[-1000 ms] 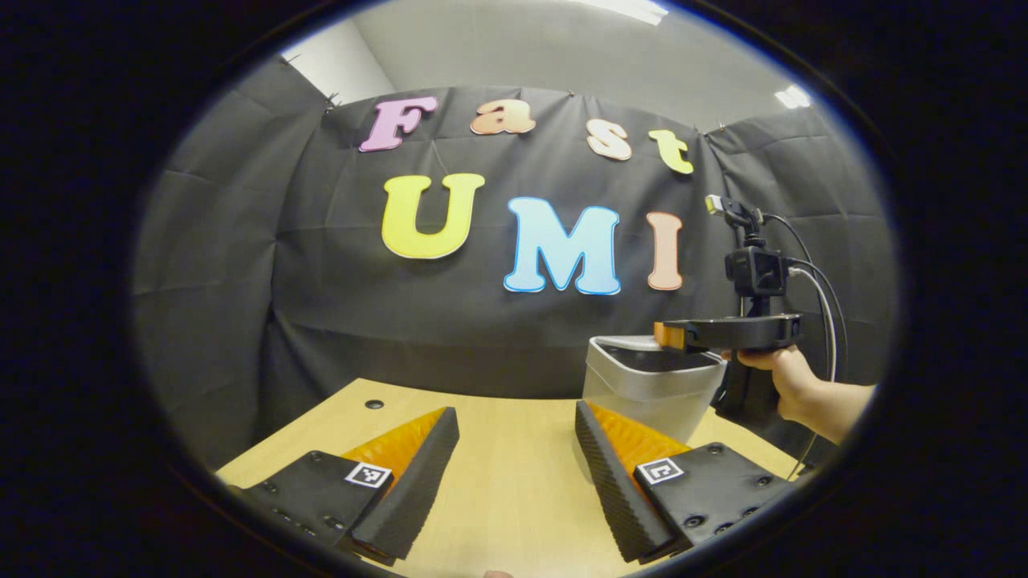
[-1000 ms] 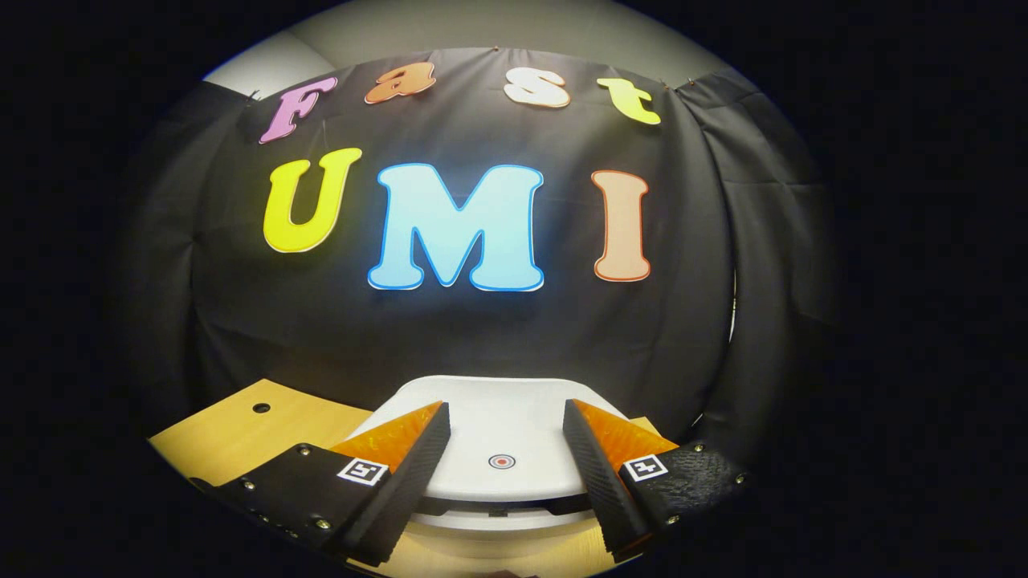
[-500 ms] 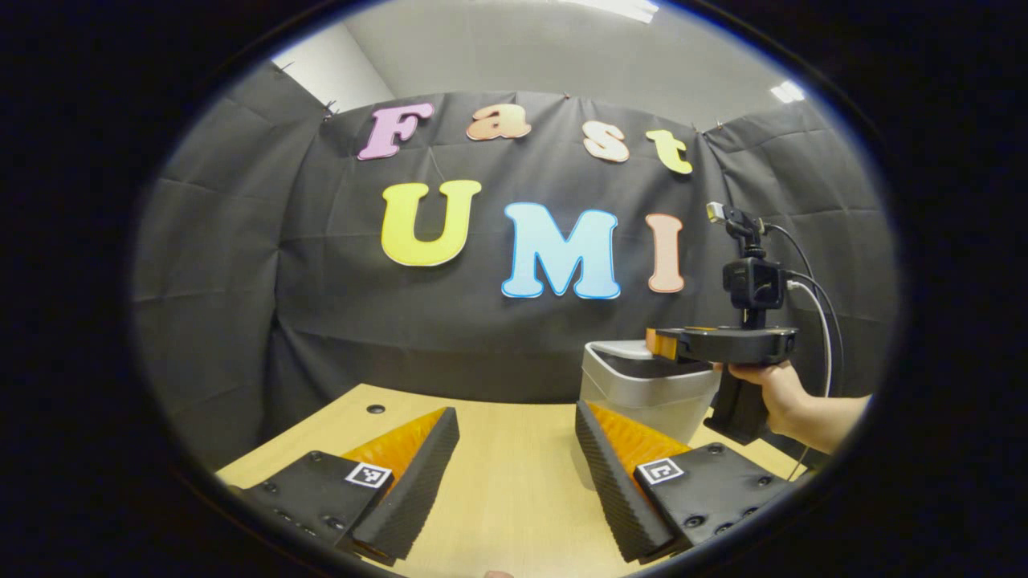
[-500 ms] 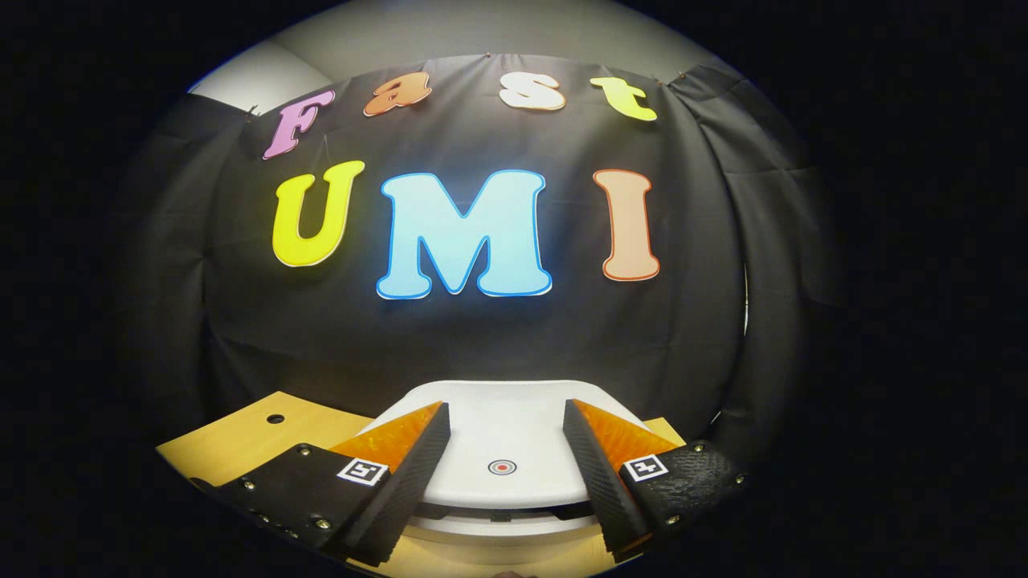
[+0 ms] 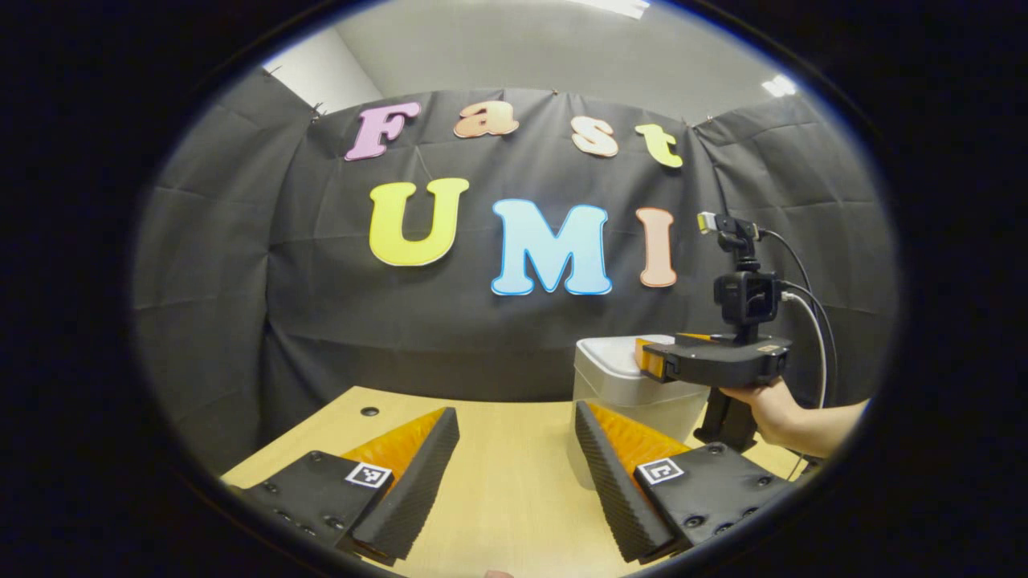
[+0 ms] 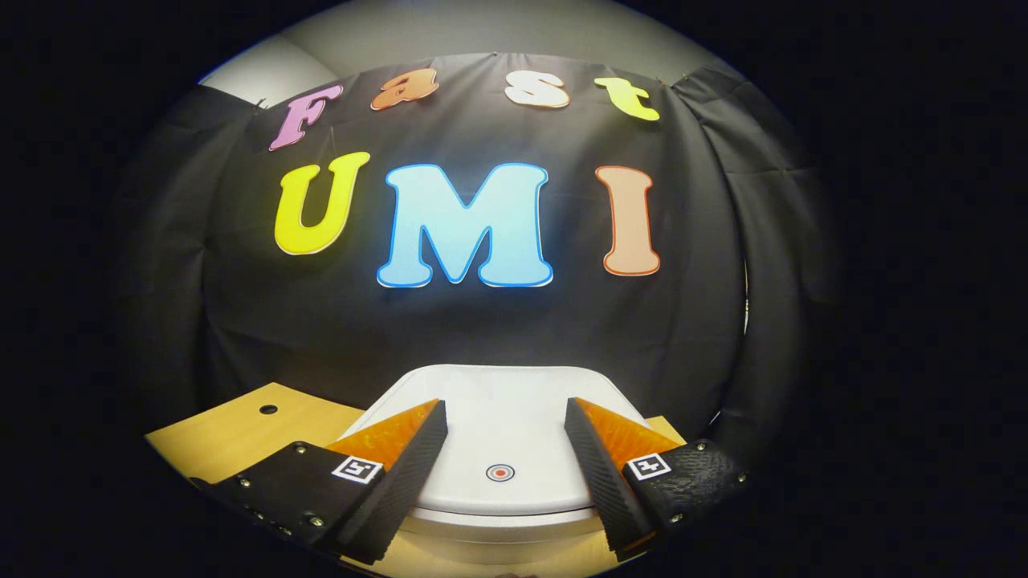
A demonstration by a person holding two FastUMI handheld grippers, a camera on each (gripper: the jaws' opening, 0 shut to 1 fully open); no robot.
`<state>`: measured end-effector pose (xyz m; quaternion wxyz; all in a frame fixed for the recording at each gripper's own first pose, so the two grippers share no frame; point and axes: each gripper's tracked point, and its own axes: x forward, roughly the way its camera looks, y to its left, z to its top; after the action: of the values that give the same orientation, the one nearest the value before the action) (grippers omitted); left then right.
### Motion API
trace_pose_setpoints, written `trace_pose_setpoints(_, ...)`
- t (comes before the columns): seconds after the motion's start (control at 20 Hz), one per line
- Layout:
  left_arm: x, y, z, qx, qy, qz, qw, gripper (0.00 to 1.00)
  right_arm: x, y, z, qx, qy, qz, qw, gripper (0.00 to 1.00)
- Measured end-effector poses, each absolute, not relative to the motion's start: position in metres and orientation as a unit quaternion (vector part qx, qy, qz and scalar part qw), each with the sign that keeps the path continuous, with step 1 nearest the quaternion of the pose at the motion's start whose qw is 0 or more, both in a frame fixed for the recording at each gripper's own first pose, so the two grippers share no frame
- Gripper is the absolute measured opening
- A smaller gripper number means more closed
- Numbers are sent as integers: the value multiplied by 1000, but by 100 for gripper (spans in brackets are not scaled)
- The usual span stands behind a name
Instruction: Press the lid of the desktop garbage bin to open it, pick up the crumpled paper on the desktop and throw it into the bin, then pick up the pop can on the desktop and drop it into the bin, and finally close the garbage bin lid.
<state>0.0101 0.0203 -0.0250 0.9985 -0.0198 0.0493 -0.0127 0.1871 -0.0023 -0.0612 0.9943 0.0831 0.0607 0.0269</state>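
I am holding my right gripper [image 6: 502, 453], 2 fingers spread, over the lid [image 6: 498, 401] at lower centre, and pressing off its red dot [image 6: 499, 473] is probably risking tipping the bin [image 5: 634, 393].

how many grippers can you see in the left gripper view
2. The left gripper is at the bottom, open over the table. The right gripper, held by a hand, is farther off on the right, over the bin.

Black cloth wall [image 5: 241, 265] behind light wood desk [image 5: 514, 482]; grey ceiling [image 5: 546, 56], ceiling light [image 5: 775, 85] lit.
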Motion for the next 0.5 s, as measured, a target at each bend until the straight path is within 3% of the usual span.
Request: trace_pose_setpoints(0.5,24,16,-31,-17,63,-18,998,96,188,1,-72,89,21,18,996,97)
